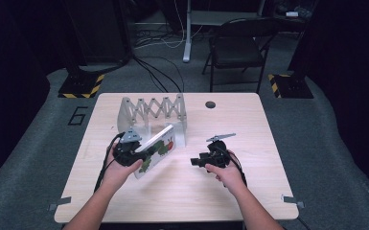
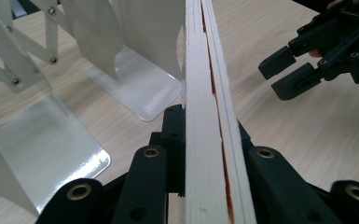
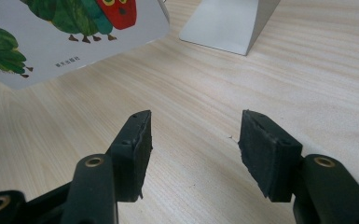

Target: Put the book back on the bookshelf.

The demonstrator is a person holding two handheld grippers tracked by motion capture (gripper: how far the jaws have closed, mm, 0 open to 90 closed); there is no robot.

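From the high view I see my left gripper (image 1: 146, 154) clamped on the white picture book with a green caterpillar cover (image 1: 159, 149), tilted above the pale wooden table (image 1: 182, 191), its far end at one o'clock touching or just short of the white metal accordion book rack (image 1: 151, 112). My right gripper (image 1: 193, 162) sits at three o'clock from the book, well apart.

In the left gripper view, both jaws press the book's (image 2: 205, 116) stacked page edges; rack plates (image 2: 140, 56) stand at ten o'clock.

In the right gripper view, my jaws stand apart over bare wood, nothing between them; the book (image 3: 70, 32) lies at eleven o'clock.
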